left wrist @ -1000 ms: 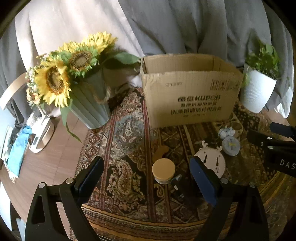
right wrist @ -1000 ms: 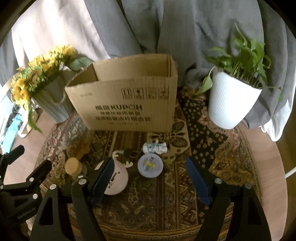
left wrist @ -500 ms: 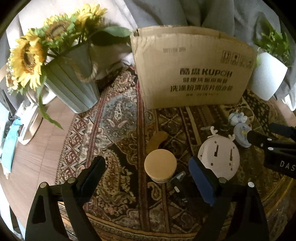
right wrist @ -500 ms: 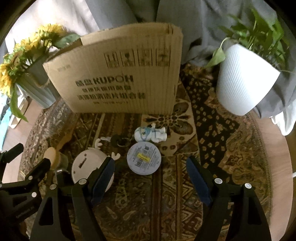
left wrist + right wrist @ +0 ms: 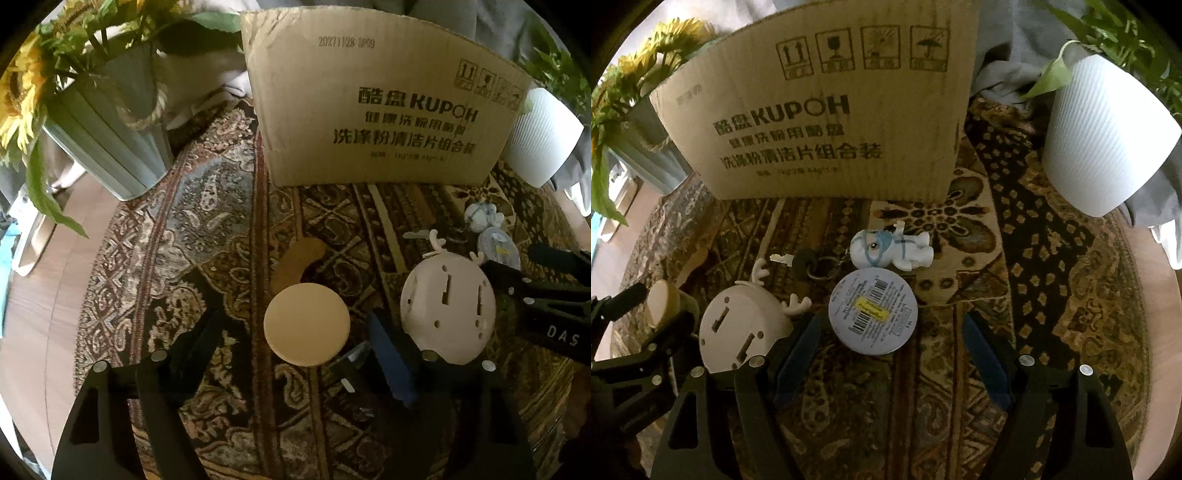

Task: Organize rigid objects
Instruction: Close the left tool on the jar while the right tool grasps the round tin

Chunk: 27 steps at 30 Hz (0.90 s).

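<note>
L wrist view
L gripper (image 5: 295,339): jaws closing, apart, no contact yet.
Jar w/ wooden lid (image 5: 306,324): between fingers.
Antlered white disc (image 5: 447,305): just right of right finger.
Cardboard box (image 5: 376,110): ahead.

R wrist view
R gripper (image 5: 892,341): jaws apart, nothing gripped.
Round tin (image 5: 873,311): between fingertips.
Figurine keychain (image 5: 892,248): just beyond tin.

Jar (image 5: 306,325), tin (image 5: 873,312) upright on rug (image 5: 1052,277)

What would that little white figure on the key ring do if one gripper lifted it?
The figure looks small and probably light. Its ring and key would likely dangle and swing beneath. Its rounded, glossy-looking body might slip between flat pads.
</note>
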Each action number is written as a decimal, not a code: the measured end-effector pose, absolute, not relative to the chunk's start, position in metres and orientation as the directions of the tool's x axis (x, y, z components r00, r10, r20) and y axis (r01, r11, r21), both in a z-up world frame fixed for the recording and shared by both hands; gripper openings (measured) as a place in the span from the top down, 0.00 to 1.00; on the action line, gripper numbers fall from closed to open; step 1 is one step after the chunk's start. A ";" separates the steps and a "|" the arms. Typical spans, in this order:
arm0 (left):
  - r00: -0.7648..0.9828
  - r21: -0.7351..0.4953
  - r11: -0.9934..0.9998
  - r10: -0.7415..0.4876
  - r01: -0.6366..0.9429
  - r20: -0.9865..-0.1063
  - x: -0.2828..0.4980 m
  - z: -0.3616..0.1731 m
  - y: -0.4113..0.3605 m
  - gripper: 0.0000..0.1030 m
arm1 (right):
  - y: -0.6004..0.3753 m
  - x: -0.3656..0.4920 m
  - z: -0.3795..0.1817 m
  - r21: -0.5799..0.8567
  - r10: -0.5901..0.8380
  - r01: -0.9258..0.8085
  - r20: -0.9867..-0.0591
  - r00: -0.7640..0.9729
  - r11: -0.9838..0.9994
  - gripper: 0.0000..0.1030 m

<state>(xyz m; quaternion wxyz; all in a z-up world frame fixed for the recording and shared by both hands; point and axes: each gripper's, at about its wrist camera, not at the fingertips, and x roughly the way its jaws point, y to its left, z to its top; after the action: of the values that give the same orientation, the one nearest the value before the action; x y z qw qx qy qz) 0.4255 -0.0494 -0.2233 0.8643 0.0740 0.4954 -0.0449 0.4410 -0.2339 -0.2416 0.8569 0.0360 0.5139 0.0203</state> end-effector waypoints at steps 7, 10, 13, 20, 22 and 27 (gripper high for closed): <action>0.485 0.025 0.987 -0.055 0.158 -0.873 0.428 -0.229 -0.048 0.40 | -0.232 0.445 -0.247 0.078 0.072 -0.006 -0.877 0.476 0.997 0.27; 0.470 -0.002 0.987 -0.078 0.161 -0.879 0.430 -0.232 -0.047 0.54 | -0.232 0.446 -0.249 0.080 0.078 -0.017 -0.874 0.479 0.997 0.34; 0.463 -0.019 0.989 -0.085 0.145 -0.882 0.431 -0.231 -0.045 0.61 | -0.232 0.449 -0.251 0.099 0.102 -0.031 -0.873 0.477 0.995 0.46; 0.489 0.012 0.988 -0.064 0.152 -0.870 0.425 -0.222 -0.047 0.61 | -0.230 0.446 -0.251 0.108 0.112 -0.037 -0.865 0.488 0.993 0.49; 0.511 0.026 0.987 -0.059 0.158 -0.857 0.421 -0.216 -0.048 0.61 | -0.229 0.441 -0.248 0.101 0.105 -0.034 -0.860 0.500 0.994 0.49; 0.556 0.028 0.985 -0.072 0.169 -0.828 0.412 -0.199 -0.048 0.61 | -0.229 0.429 -0.230 0.092 0.094 -0.030 -0.838 0.537 0.995 0.49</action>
<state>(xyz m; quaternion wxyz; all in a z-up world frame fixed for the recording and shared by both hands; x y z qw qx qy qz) 0.4124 -0.0483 -0.1989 0.8804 0.0520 0.4663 -0.0687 0.4286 -0.2288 -0.2303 0.8761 0.0334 0.4796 0.0351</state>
